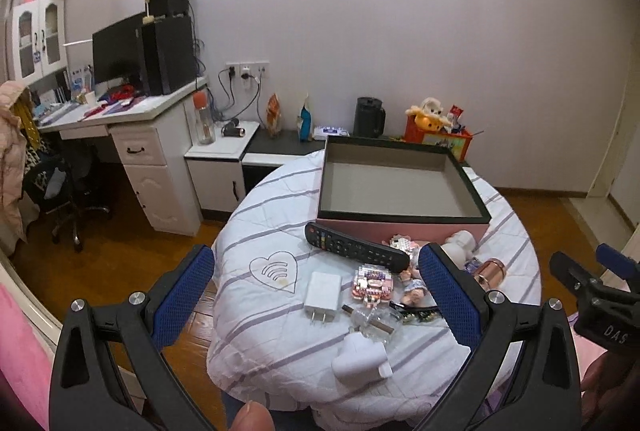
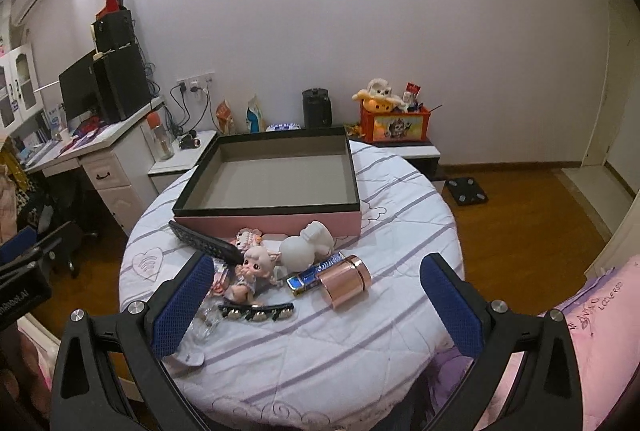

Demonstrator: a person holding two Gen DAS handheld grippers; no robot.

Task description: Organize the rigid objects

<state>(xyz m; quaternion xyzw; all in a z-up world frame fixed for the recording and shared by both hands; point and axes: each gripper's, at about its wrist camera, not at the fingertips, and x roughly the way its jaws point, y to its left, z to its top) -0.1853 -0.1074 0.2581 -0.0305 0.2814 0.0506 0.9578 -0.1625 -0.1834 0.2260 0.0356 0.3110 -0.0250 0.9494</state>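
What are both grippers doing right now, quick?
Left gripper: open, holding nothing, above the clutter on the table.
Right gripper: open, holding nothing.

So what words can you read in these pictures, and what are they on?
"DAS": white letters on the right gripper, its jaws open.
Pink cloth: dark handwriting, too unclear to read.
Blue bar: white print, too blurred.
Remote control: button labels too small.
Left gripper, jaws open: no text visible.

Pale wall [image 1: 380,11], seemingly wooden floor [image 2: 520,215]
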